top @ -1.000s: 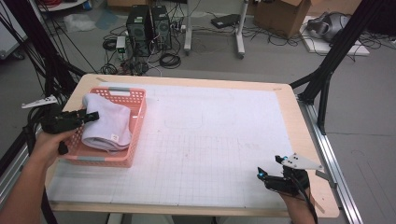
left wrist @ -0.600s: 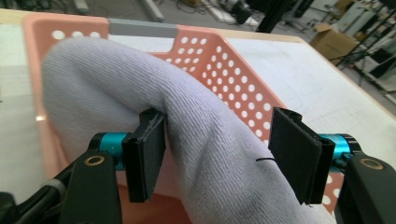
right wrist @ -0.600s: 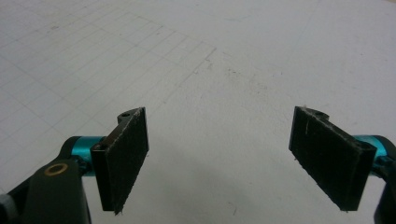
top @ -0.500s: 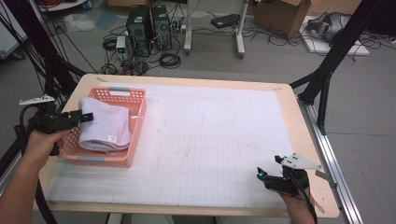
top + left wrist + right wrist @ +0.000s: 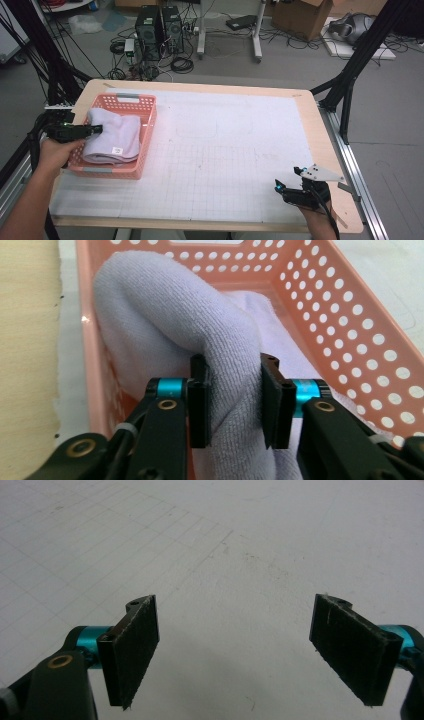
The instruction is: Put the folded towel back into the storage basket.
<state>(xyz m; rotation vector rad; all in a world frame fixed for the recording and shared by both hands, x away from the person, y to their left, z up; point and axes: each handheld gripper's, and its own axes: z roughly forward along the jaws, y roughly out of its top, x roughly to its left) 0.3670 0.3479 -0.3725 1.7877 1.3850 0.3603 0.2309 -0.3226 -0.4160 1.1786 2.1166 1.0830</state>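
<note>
One white towel, its small label unreadable, fills the pink basket; left gripper pinches its fold, right gripper gapes wide, holding nothing.

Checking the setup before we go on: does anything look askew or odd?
Nothing stands out. The towel lies bunched in the pink basket, pinched by the left tool; the right tool is open over the bare mat.

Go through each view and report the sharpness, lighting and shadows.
High view: even light, soft overall, the towel in the pink basket lacks texture. Left gripper view: towel weave crisp between the left gripper jaws, basket holes farther back slightly soft. Right gripper view: the right gripper throws a faint shadow on the gridded mat, whose far lines blur.
</note>
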